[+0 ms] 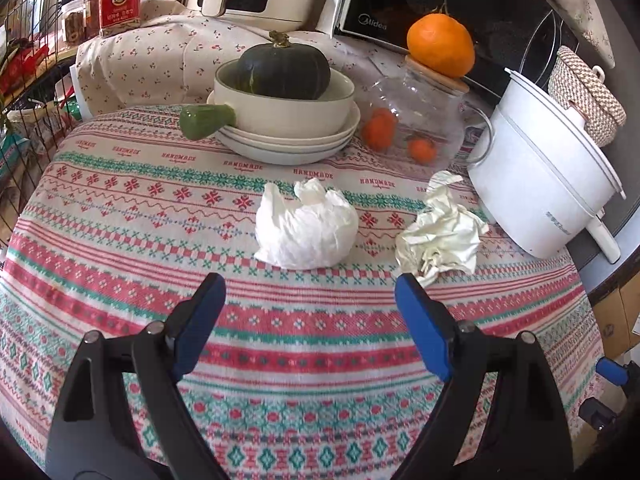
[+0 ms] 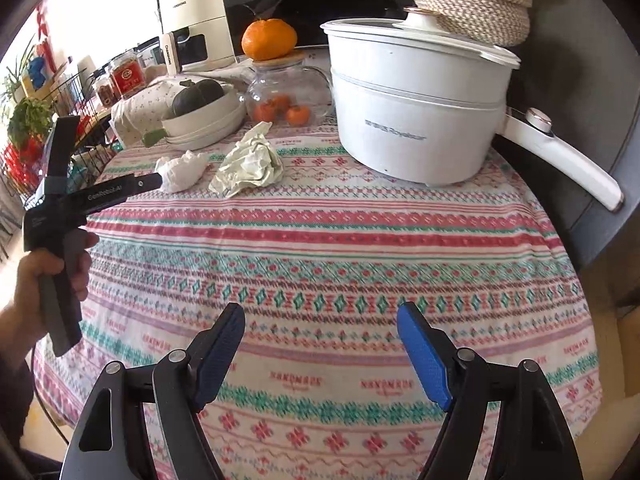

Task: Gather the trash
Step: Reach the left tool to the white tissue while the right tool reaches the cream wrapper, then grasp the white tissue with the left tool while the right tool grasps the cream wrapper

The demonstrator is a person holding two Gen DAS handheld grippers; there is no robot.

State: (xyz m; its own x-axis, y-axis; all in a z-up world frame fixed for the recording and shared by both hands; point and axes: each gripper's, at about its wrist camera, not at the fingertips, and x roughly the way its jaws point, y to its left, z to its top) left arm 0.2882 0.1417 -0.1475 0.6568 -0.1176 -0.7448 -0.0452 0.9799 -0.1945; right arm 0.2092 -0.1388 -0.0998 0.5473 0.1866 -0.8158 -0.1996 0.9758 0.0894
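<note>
Left claw [image 1: 310, 292]: jaws spread wide, nothing between them, hovering above the tabletop [image 1: 120, 240] with its patterned cloth. Just ahead of its tips lies a white crumpled tissue [image 1: 306, 230], resting on the cloth toward the middle of the tabletop. Beside it, toward the white electric pot [image 1: 544, 192], sits a cream crumpled paper wad [image 1: 440, 236]; the two wads lie near each other but apart. The claw's blue pad [image 1: 420, 320] on that side points close to the paper wad's near edge without touching it.

Right claw [image 2: 320, 322]: jaws also spread, empty, held over the near part of the tabletop, well back from both wads.

From the right wrist view, a hand [image 2: 44, 280] grips the left tool's handle at the tabletop's left edge; the tool's tip reaches just up to the tissue, and whether it touches cannot be told.

Along the far edge: a cream bowl [image 1: 284, 108] on stacked plates holding a dark green squash [image 1: 286, 68], a glass jar [image 1: 416, 120] with small oranges inside and a large orange [image 1: 440, 44] on its lid. A woven basket [image 1: 584, 92] stands behind the pot.
</note>
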